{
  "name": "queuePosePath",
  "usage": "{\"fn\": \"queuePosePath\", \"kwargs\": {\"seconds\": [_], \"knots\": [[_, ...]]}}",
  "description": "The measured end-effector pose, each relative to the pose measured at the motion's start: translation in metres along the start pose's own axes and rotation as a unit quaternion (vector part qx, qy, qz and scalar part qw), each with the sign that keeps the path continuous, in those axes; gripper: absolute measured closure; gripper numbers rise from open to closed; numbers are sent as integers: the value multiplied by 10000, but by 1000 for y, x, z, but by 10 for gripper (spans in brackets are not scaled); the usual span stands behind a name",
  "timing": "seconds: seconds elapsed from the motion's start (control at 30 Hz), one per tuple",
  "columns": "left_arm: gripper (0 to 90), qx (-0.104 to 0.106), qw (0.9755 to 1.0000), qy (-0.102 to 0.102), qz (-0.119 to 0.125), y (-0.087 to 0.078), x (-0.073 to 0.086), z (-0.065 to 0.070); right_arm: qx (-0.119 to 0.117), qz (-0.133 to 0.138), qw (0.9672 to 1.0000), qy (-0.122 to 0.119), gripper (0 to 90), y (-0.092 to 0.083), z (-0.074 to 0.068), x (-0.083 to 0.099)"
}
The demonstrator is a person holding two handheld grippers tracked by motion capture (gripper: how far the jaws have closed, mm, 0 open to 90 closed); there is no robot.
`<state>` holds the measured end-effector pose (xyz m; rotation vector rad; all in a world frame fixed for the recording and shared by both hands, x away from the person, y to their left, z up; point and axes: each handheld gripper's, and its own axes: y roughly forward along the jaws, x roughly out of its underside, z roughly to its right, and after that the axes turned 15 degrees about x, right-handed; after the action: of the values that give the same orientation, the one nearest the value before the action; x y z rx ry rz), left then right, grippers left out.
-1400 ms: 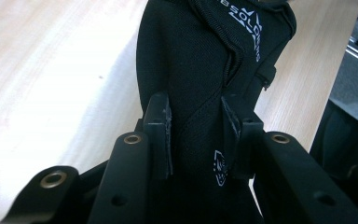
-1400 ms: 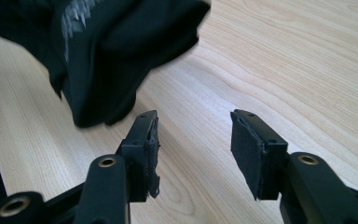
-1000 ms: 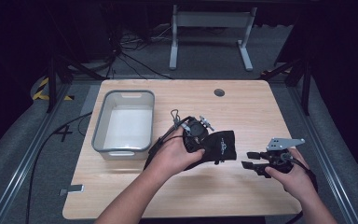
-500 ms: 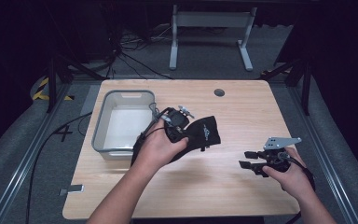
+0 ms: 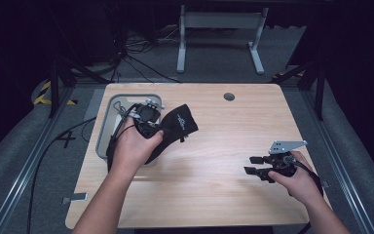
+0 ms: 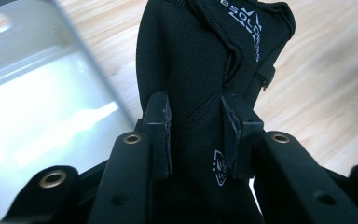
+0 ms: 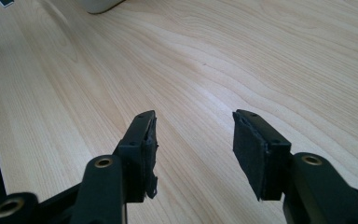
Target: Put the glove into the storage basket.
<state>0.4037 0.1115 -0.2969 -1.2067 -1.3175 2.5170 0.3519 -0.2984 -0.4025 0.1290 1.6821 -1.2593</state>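
Two claws are at work over one wooden worktop (image 5: 214, 195), each in one of the person's hands, and there is one black pouch and one grey bin. Nearest, at the lower right of the high view, the right claw (image 5: 251, 165) is held low over bare wood, its jaws pointing toward the middle of the worktop and standing apart with nothing between them; the right gripper view shows the same gap between its two black pads (image 7: 251, 154) and only wood grain beyond. The grey three-cornered plate rides on top of it, and the forearm comes in from the bottom edge. Farther in, the left hand (image 5: 134, 146) reaches up and leftward from the bottom, wrist bent, with the left claw (image 5: 151, 119) clamped on the black pouch (image 5: 175, 127). The pouch is carried in the air just beside the right rim of the grey bin (image 5: 108, 109), its free end fanning out toward the middle of the worktop. In the left gripper view both pads press the fabric, and white lettering near the pouch's top reads partly as "SOL", the rest too cut off to make out; a small white emblem sits lower down. One dark round hole (image 5: 229, 96) marks the far edge of the worktop.
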Motion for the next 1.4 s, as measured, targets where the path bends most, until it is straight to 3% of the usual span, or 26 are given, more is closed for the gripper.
{"fn": "queuePosePath", "kwargs": {"seconds": [0.13, 0.33, 0.4, 0.5, 0.67, 0.8, 0.93, 1.0, 1.2, 1.4], "knots": [[669, -253, 9994, -230, 87, -12, 2, -15, 2, 19, 10000, 27, 497, -2, 1, 1], [669, -470, 9974, -509, 199, -22, 2, -37, 63, 34, 9999, 94, 497, -7, 4, 5], [668, -534, 9967, -563, 244, -23, 1, -43, 74, 42, 9999, 98, 497, -8, 4, 6], [667, -791, 9948, -595, 253, -21, -1, -53, 84, 46, 9999, 112, 497, -10, 2, 6], [666, -779, 9927, -841, 366, -22, -4, -66, 108, 48, 9998, 155, 495, -12, 2, 10], [664, -840, 9900, -1080, 352, -19, -4, -77, 125, 42, 9998, 165, 493, -13, 3, 12], [664, -873, 9856, -1369, 471, -19, -3, -86, 118, 57, 9998, 168, 492, -14, 2, 13], [664, -965, 9836, -1442, 498, -19, -4, -90, 117, 53, 9998, 167, 491, -14, 2, 14], [662, -1051, 9805, -1597, 462, -14, -5, -102, 98, 87, 9998, 159, 491, -16, 3, 14], [661, -1100, 9739, -1890, 611, -10, -8, -112, 72, 81, 9999, 124, 491, -15, 1, 14]]}}
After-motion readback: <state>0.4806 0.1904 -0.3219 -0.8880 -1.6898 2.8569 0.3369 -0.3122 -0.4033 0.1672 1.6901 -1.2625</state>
